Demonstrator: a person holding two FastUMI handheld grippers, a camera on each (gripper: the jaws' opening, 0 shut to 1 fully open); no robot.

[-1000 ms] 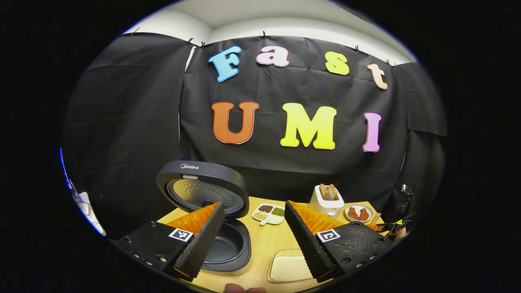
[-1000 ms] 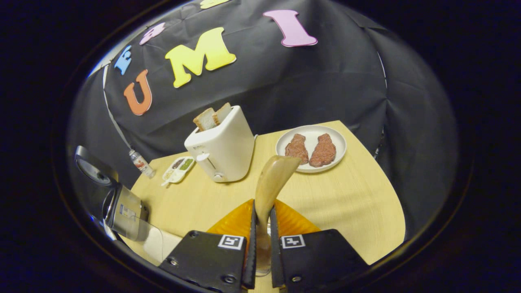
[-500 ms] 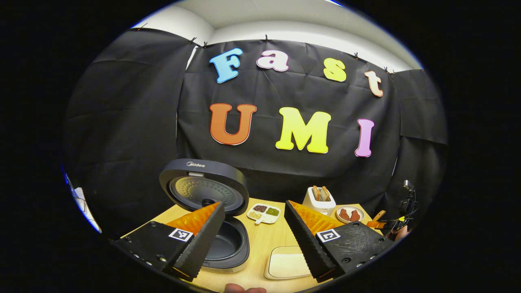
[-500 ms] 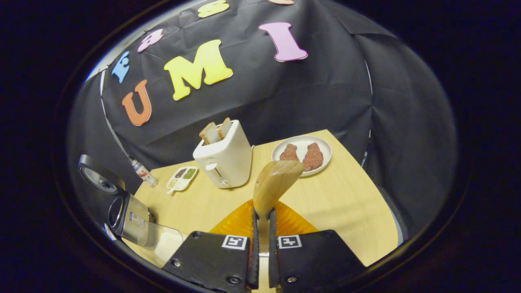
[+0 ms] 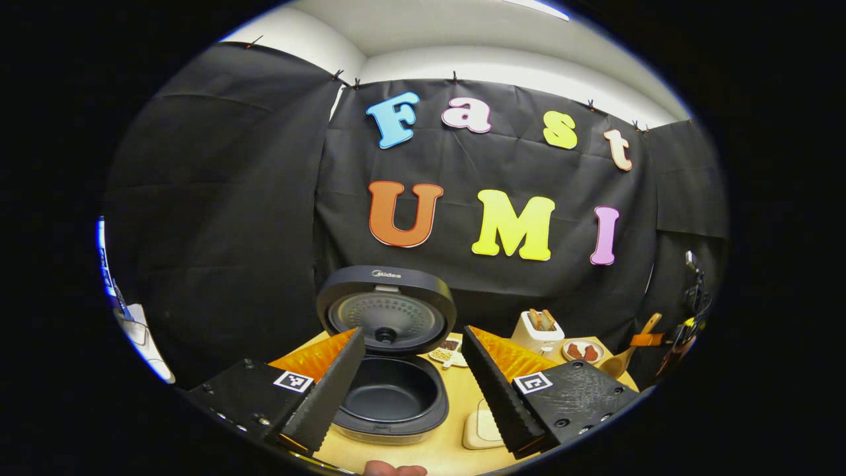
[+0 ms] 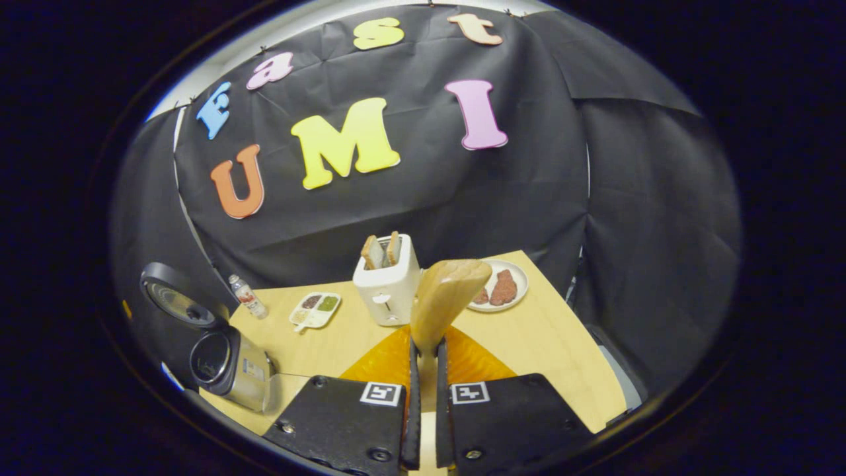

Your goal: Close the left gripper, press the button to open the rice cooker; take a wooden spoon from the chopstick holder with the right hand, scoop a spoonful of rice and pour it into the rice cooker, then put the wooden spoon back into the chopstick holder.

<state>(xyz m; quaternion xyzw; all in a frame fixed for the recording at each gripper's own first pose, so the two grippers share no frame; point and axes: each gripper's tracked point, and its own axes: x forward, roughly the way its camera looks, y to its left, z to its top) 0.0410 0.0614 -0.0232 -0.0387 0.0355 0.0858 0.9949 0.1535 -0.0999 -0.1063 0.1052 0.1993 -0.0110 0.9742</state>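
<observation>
right gripper (image 6: 423, 370): nearly closed, both fingers clamped on the handle of the wooden spoon (image 6: 444, 297). Held high above the table (image 6: 555, 344).
spoon position: clear of any holder, in the air in front of the toaster (image 6: 388, 281) and plate of meat (image 6: 499, 285) as seen from the right gripper view. In the left gripper view it sits far right, past the plate (image 5: 581, 350).
spoon axis: long axis runs along the fingers, away from the camera. Bowl end leads, handle end is buried between the fingers. Bowl tips slightly to the right.
spoon load: looks empty, can't see the concave face well.
left gripper (image 5: 413, 390): spread wide, holding nothing, hovering in front of the rice cooker (image 5: 390, 370).
cooker: lid up, inner pot dark, no rice visible inside. Button step reads as done.
rice source: pale tray (image 5: 481, 426) just right of the cooker, near front edge; likely the rice, can't confirm.
step in hand: carry the spoon to the rice and scoop.
how to do it well: swing left and down towards the tray, rotate the wrist so the bowl faces up before entry, go in at a shallow angle, lift level. Keep the grip firm; the handle is thin and could pivot under load.
risk: left gripper sits in the path to the cooker.
</observation>
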